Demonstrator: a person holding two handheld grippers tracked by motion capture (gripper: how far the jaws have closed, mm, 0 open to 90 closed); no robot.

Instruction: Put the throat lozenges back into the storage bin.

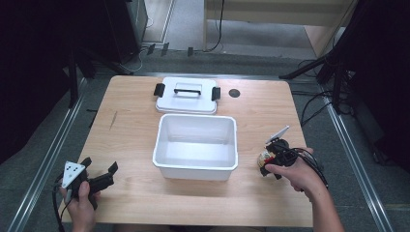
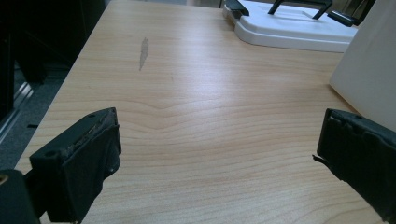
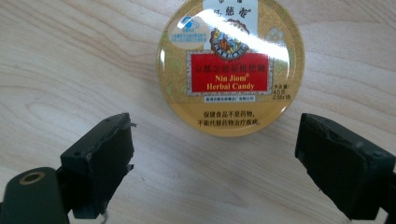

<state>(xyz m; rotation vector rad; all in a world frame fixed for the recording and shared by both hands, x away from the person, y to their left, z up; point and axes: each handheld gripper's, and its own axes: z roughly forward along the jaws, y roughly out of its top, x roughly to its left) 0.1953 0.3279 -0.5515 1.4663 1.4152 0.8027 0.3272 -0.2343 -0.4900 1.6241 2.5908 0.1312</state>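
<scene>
left gripper [image 1: 100, 173]: jaws spread, 7 o'clock on table [image 1: 130, 130] | right gripper [image 3: 215, 158]: jaws spread, 4 o'clock, over candy tin [image 3: 230, 65] lying flat, untouched | white bin [image 1: 196, 166]: centre, open | lid [image 1: 186, 95]: 12 o'clock, beyond bin

The table [image 1: 135, 145] holds one white tub [image 1: 196, 147], one lid [image 1: 186, 95] and one round candy tin [image 3: 231, 65]. Two grippers are present: the left gripper [image 1: 99, 175] and the right gripper [image 1: 270, 162].
</scene>
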